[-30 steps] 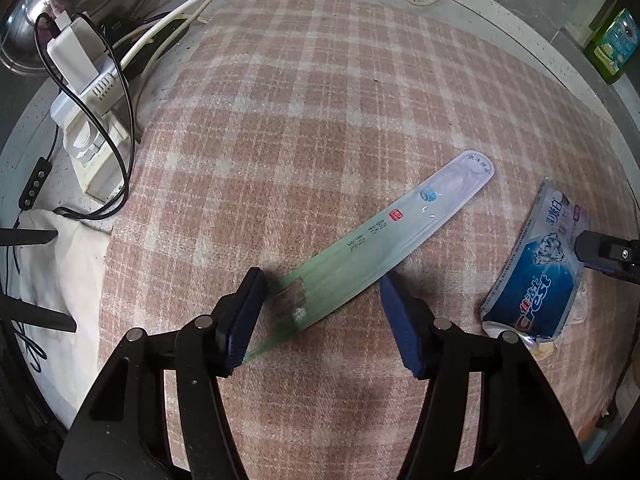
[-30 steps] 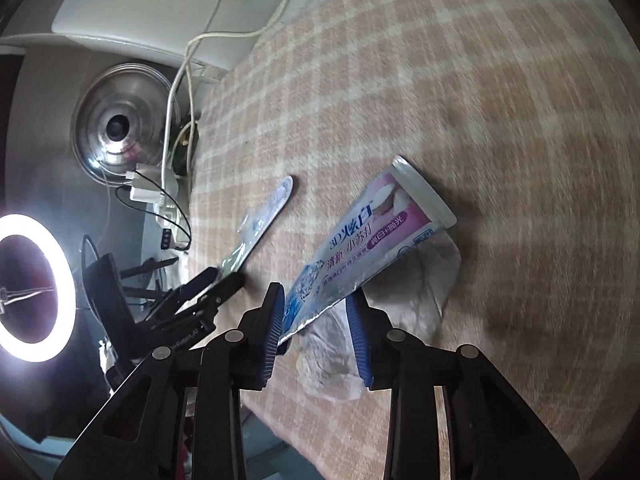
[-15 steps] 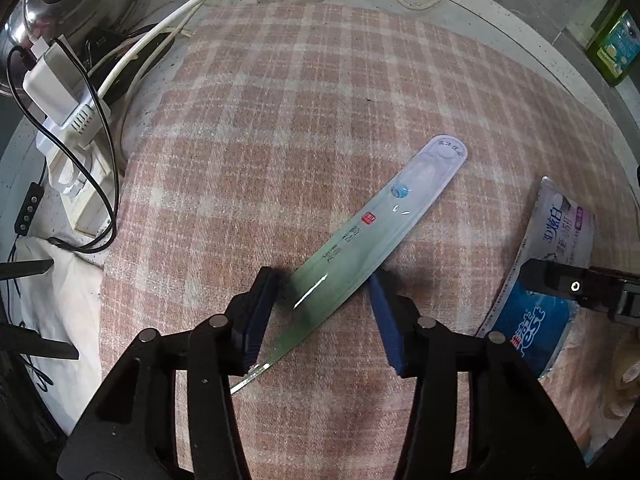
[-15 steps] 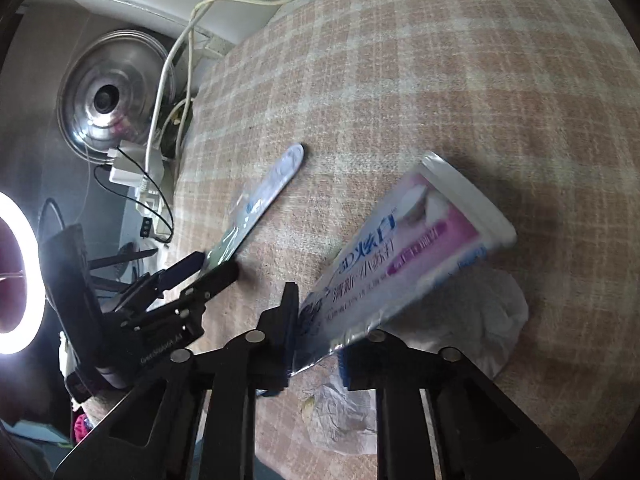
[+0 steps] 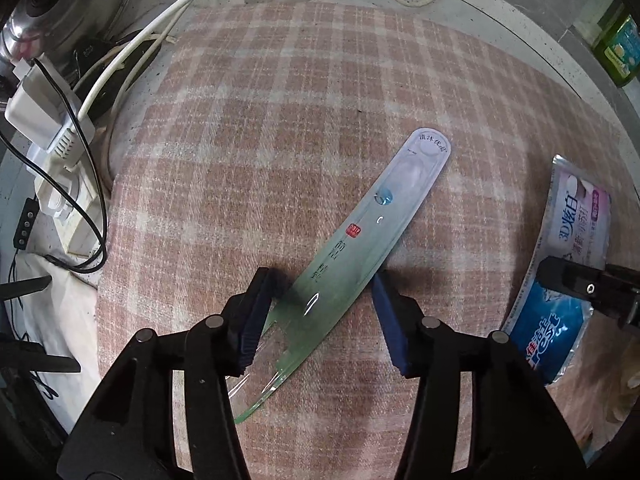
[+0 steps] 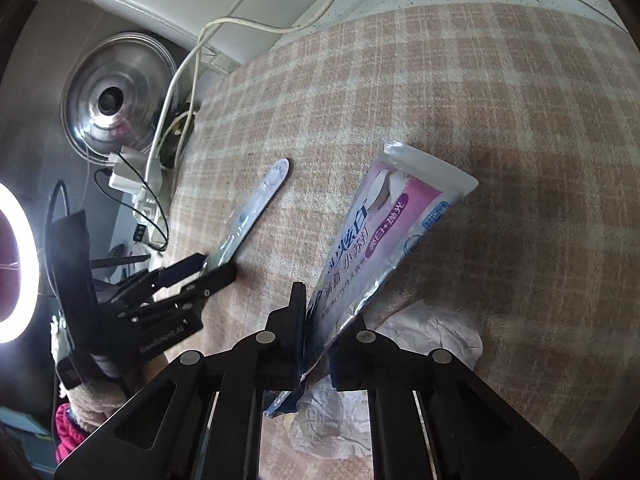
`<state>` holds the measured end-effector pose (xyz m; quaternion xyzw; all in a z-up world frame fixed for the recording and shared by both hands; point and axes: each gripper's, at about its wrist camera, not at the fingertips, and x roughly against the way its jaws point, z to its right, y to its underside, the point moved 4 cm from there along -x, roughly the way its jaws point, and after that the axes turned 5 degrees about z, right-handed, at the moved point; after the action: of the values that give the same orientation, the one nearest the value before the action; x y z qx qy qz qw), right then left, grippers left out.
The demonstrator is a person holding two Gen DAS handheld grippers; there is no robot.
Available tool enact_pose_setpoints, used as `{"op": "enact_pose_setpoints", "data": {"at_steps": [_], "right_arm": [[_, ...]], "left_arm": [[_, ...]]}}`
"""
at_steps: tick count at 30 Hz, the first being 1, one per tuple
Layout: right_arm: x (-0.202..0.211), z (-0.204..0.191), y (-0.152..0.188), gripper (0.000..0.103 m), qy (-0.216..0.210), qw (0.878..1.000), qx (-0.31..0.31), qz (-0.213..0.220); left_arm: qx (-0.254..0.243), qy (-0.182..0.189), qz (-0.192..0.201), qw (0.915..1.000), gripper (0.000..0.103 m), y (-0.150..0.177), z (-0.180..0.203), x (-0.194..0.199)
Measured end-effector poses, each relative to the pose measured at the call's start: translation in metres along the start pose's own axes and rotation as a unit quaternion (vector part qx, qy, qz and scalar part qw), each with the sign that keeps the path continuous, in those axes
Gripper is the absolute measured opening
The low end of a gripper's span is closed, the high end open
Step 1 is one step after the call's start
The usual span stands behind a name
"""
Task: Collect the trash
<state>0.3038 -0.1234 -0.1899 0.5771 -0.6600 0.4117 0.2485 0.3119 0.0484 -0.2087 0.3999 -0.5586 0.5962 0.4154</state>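
Observation:
A long flat green-and-clear toothbrush package (image 5: 360, 248) lies at a slant on the plaid cloth (image 5: 304, 92). My left gripper (image 5: 326, 286) has its jaws around the package's lower part, touching both edges. It also shows in the right wrist view (image 6: 216, 268). My right gripper (image 6: 330, 312) is shut on the lower end of a flattened blue, white and pink toothpaste tube (image 6: 384, 236), seen in the left wrist view (image 5: 568, 264) too. A crumpled white wrapper (image 6: 432, 328) lies under the tube.
Off the cloth's left edge are a power strip with a charger (image 5: 44, 128), white cables (image 5: 132, 56) and a steel pot lid (image 6: 112, 100). A green bottle (image 5: 616, 48) stands at the far right. A ring light (image 6: 12, 264) glows at left.
My left gripper closed in from wide open onto the toothbrush package. My right gripper closed on the toothpaste tube and raised it off the crumpled wrapper.

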Motion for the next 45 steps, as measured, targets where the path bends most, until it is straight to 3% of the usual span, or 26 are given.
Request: {"op": "enact_pose_setpoints", "data": {"at_steps": [4,7,9,15,22,29,45], "right_arm": [[-0.001,0.001,0.000,0.009,-0.001,1.000,-0.004,-0.002],[-0.005,0.005,0.000,0.012,0.001,1.000,-0.010,-0.005],[-0.004,0.005,0.001,0.010,-0.003,1.000,-0.012,-0.003],[0.009,-0.003,0.001,0.006,-0.010,1.000,0.008,0.011],[0.023,-0.025,0.004,0.003,-0.026,0.999,0.026,0.026],[0.031,-0.038,0.015,0.002,-0.026,0.998,0.038,0.034],[0.062,-0.064,0.055,0.002,-0.032,0.996,0.074,0.048]], "left_arm": [[-0.013,-0.001,0.005,0.9999,0.050,-0.004,0.000,0.000],[0.006,0.014,0.007,0.9999,0.034,-0.008,-0.001,-0.001],[0.037,0.038,0.008,0.9986,0.030,-0.012,-0.003,0.000],[0.078,0.073,0.022,0.9941,0.029,-0.005,-0.018,0.015],[0.090,0.074,0.057,0.9915,0.029,0.005,-0.028,0.044],[0.112,0.075,0.088,0.9870,0.029,0.039,-0.041,0.086],[0.128,0.083,0.110,0.9821,0.029,0.123,-0.044,0.119]]}}
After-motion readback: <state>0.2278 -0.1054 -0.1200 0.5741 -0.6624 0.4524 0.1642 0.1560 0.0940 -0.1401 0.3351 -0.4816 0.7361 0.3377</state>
